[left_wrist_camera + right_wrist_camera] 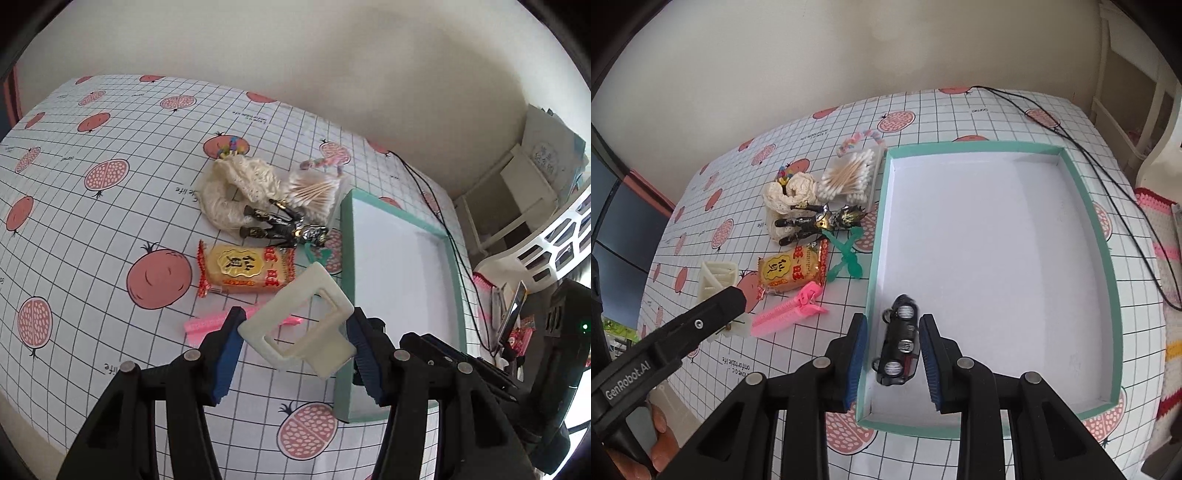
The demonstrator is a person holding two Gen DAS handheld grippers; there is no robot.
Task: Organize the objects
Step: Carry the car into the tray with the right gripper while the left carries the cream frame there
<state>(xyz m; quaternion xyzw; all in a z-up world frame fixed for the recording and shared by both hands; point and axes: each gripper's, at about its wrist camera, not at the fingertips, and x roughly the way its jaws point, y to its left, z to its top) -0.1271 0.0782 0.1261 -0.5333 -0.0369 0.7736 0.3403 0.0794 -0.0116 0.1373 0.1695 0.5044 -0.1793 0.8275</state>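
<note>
Left hand-held gripper (295, 341) clamps the cream frame (301, 321) | right hand-held gripper (892, 354) open around toy car (899, 341) (inside tray (960, 147)) | carry your frame over the rim before releasing.

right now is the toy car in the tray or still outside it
In. The black toy car lies on the white floor of the teal-rimmed tray, near its left wall, between the open right gripper fingers.

The tablecloth (960, 110) looks smooth, slightly glossy. The tray (997, 258) looks like matt card. The toy car (899, 341) is shiny plastic; at its ten o'clock, the snack wrapper (792, 273) is glossy.
</note>
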